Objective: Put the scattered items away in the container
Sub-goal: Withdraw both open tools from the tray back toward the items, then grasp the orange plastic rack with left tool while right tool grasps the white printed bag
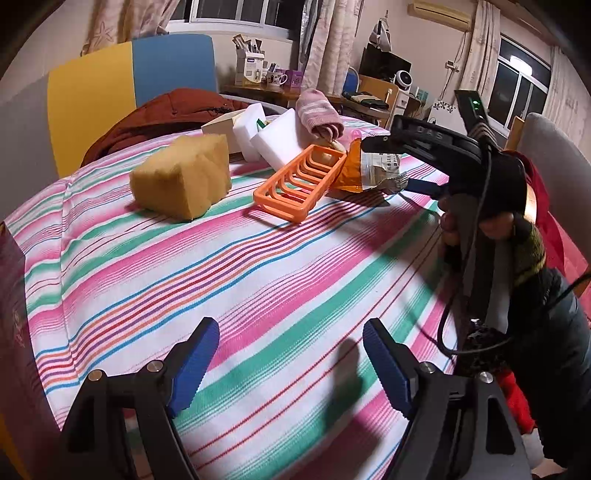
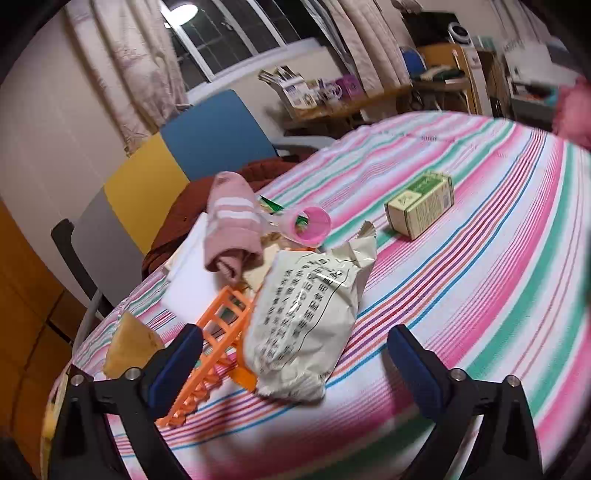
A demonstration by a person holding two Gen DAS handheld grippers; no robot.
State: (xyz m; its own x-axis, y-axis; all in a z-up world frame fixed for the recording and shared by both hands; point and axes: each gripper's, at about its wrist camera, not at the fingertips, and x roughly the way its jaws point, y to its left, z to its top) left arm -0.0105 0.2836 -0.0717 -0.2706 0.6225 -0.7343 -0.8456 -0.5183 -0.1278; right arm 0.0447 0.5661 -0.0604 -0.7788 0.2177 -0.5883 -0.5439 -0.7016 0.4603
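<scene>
Lying crumpled on the striped cloth [image 2: 461, 266], snack packet [image 2: 306, 325] leaning against orange rack [image 2: 218, 347] at its nine o'clock. Sitting at twelve o'clock of it, pink sock [image 2: 232, 225] and pink funnel [image 2: 310, 225]; at two o'clock, green box [image 2: 421, 203]. Hovering released, right gripper [image 2: 295, 354] framing the packet. Hanging empty and spread, left gripper [image 1: 290, 365]; yellow sponge [image 1: 183, 177] resting at eleven o'clock.

Warm indoor light at night; the windows are dark, and one pane in the right wrist view reflects a round ceiling lamp [image 2: 183, 10]. Soft dark shadows fall across the striped tablecloth [image 1: 236, 280] toward its near edge. Both fisheye views bend strongly and darken at the corners. The right wrist view is slightly blurred, most at its right edge.
</scene>
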